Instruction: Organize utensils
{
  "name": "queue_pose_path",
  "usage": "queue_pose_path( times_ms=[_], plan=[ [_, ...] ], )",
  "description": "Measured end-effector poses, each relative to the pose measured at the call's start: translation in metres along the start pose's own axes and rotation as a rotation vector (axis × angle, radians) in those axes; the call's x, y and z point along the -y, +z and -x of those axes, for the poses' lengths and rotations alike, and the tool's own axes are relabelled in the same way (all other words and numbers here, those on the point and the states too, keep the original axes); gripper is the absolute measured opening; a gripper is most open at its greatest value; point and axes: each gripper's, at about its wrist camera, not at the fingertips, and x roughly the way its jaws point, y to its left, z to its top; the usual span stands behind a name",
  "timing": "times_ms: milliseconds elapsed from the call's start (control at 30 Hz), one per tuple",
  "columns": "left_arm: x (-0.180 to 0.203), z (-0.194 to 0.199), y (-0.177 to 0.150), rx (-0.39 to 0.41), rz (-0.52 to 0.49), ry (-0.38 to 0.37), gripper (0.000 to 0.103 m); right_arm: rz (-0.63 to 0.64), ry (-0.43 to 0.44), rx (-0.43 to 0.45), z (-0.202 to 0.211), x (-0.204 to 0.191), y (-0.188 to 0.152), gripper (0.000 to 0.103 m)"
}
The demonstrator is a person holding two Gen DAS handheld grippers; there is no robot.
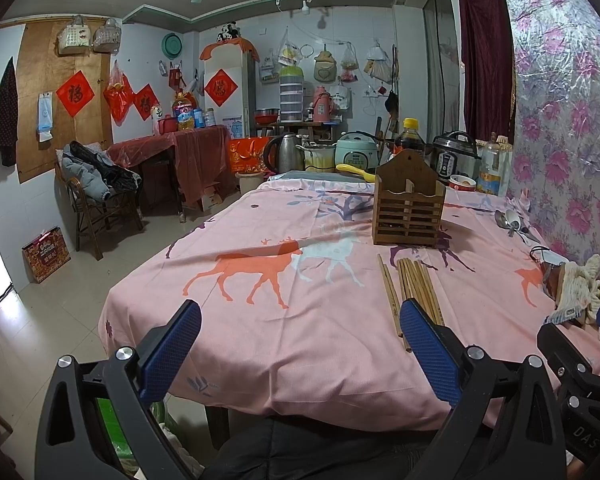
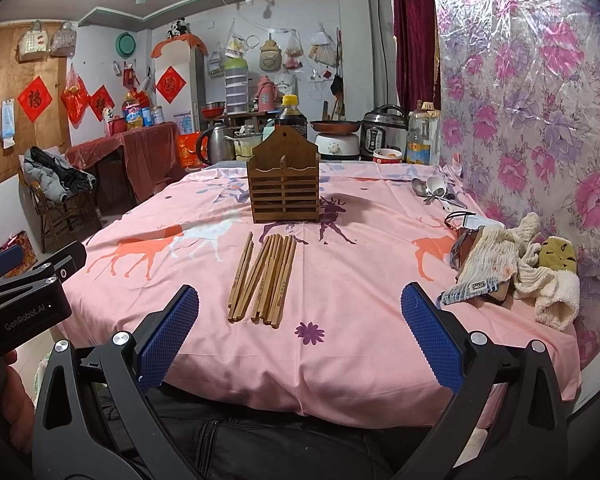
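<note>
Several wooden chopsticks [image 2: 266,278] lie loose on the pink tablecloth [image 2: 340,344], in front of a slatted wooden utensil holder [image 2: 284,190] that stands upright mid-table. Metal and white spoons [image 2: 432,192] lie near the floral wall. My right gripper [image 2: 300,328] hovers open at the table's near edge, just short of the chopsticks, nothing between its blue pads [image 2: 432,340]. In the left wrist view my left gripper [image 1: 300,344] is open too; the chopsticks [image 1: 412,288] lie by its right pad, the holder [image 1: 408,208] and spoons [image 1: 512,220] beyond.
A heap of cloths and a sponge [image 2: 520,268] lies at the right by the floral wall. Cookers, a kettle and bottles [image 2: 380,132] crowd the table's far end. A chair [image 1: 96,200] with clothes stands on the floor at the left.
</note>
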Motion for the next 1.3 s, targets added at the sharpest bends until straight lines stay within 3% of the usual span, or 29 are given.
queue_pose_path(
  times_ms=[1300],
  plan=[
    [-0.0006, -0.0005, -0.0001, -0.011, 0.003, -0.003, 0.098, -0.009, 0.001, -0.009, -0.0013, 0.0026, -0.0022, 0.097]
  ],
)
